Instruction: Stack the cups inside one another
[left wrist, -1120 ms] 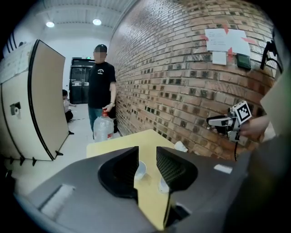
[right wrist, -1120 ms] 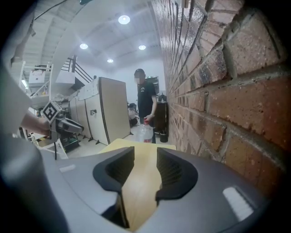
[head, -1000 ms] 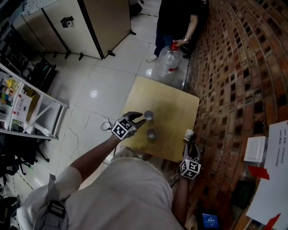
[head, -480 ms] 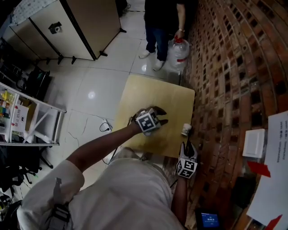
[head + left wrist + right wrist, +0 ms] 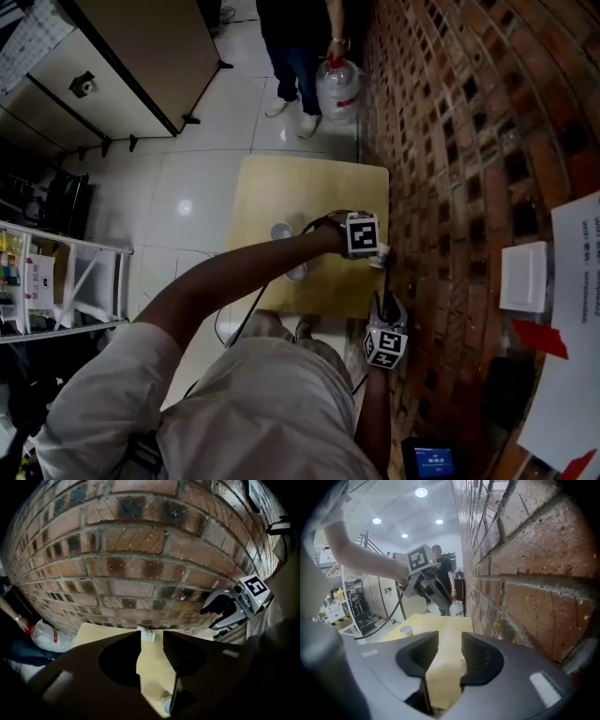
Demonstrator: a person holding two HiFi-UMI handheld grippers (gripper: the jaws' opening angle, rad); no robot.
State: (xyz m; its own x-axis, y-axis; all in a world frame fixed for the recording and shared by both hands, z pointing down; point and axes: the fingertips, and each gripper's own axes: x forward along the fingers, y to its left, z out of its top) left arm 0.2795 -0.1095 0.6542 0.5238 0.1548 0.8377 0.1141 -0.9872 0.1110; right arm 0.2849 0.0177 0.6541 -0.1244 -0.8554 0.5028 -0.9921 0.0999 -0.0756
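White cup (image 5: 146, 634) — tan table (image 5: 97, 631)

In the left gripper view, a jaw of the left hand-held gripper (image 5: 152, 638) is hiding half of the near cup (image 5: 167, 707). The head view's top edge is cropping the standing person (image 5: 295, 23).

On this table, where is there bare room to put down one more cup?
The far half of the table, past the two middle cups, is bare. The near corner by the brick wall is crowded: a third cup, the left gripper, jaws just opening, gripping nothing, and the right gripper.
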